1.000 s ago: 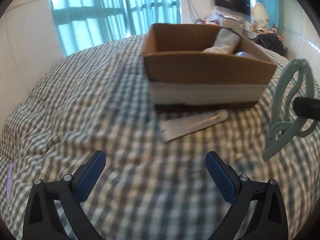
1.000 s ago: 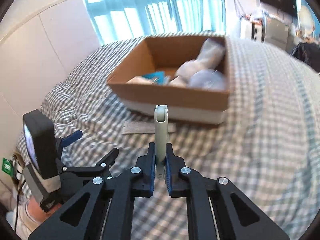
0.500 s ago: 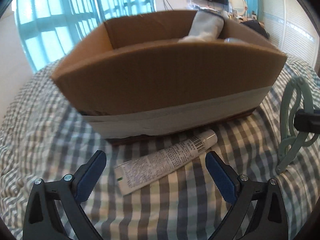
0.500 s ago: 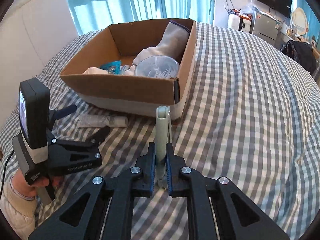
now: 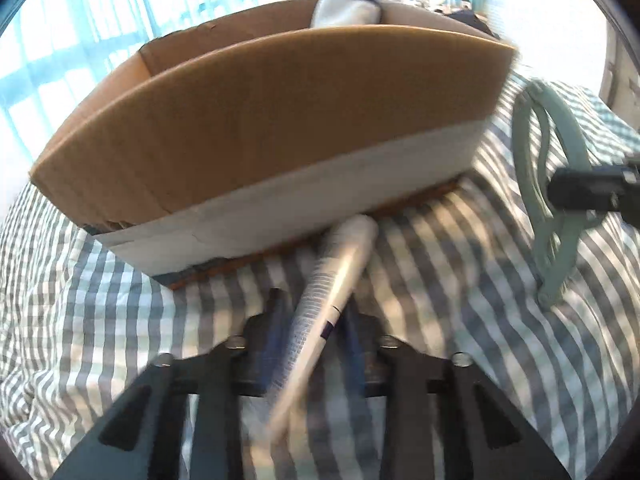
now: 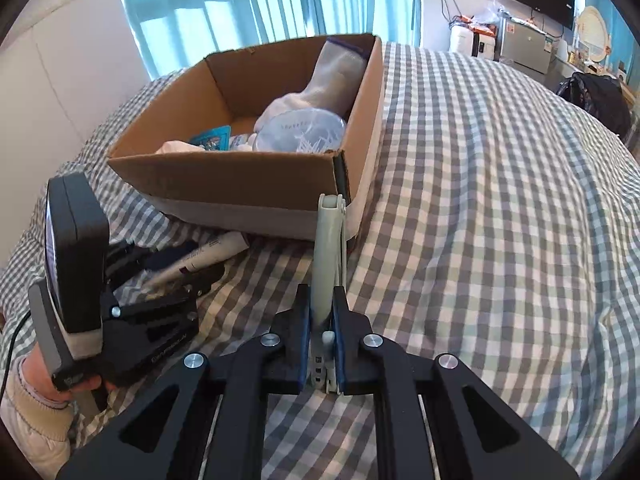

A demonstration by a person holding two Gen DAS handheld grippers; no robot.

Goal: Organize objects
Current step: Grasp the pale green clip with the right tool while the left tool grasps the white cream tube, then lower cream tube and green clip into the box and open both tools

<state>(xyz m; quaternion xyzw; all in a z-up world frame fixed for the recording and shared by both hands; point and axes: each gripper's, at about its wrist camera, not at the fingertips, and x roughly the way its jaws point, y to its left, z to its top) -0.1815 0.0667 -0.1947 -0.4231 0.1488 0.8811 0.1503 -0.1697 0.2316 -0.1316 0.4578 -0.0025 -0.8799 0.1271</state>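
Note:
A brown cardboard box point(image 5: 260, 120) with a white lower band stands on the checked bed; the right wrist view shows its wall point(image 6: 240, 184) and a sock, a clear lid and a blue packet inside. My left gripper point(image 5: 310, 332) is shut on a white tube point(image 5: 336, 280) lying just in front of the box; the tube also shows in the right wrist view point(image 6: 208, 254). My right gripper point(image 6: 322, 312) is shut on a pale green hanger point(image 6: 328, 248), also seen at the right of the left wrist view point(image 5: 548, 184).
The checked bedspread point(image 6: 500, 208) stretches wide to the right of the box. Blue curtains point(image 6: 240, 4) and a white wall are behind. A TV and cluttered furniture point(image 6: 520, 40) stand at the far right.
My left gripper has moved forward and closed on the tube, which now lies lengthwise between its fingers. My right gripper still holds the hanger, a little nearer the box corner.

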